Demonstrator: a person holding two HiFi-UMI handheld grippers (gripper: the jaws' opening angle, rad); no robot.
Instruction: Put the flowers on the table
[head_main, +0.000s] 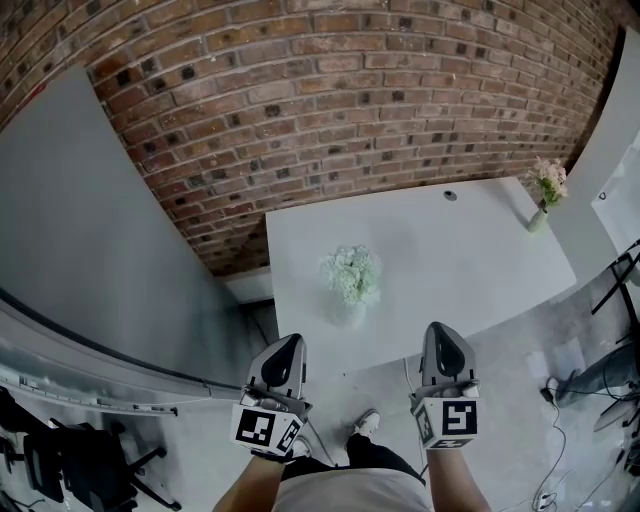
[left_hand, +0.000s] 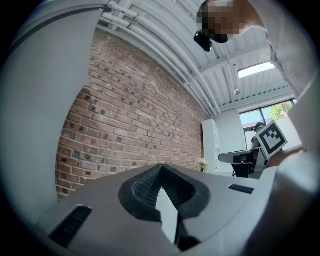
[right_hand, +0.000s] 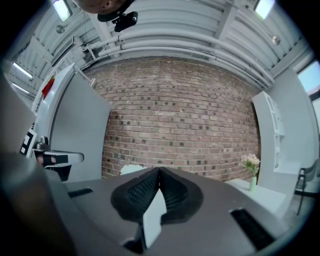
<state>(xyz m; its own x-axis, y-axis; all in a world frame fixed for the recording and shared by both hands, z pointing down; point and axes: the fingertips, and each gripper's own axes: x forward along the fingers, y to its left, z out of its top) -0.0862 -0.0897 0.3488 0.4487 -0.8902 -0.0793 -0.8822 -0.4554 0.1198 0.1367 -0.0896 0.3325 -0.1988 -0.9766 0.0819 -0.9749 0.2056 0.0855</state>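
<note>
Both are clenched with nothing in them: left hand-held gripper (head_main: 289, 342) and right hand-held gripper (head_main: 440, 330) hang just short of the bench (head_main: 450, 262), off its near edge. The pale flowers (head_main: 352, 274) already stand on the bench, toward that near edge, well apart from a small vase of pink blooms (head_main: 545, 190) at the far right corner. Possible trouble: going in with shut jaws would only nudge the bunch — it looks top-heavy to me, so it might tip or slide off the edge.
</note>
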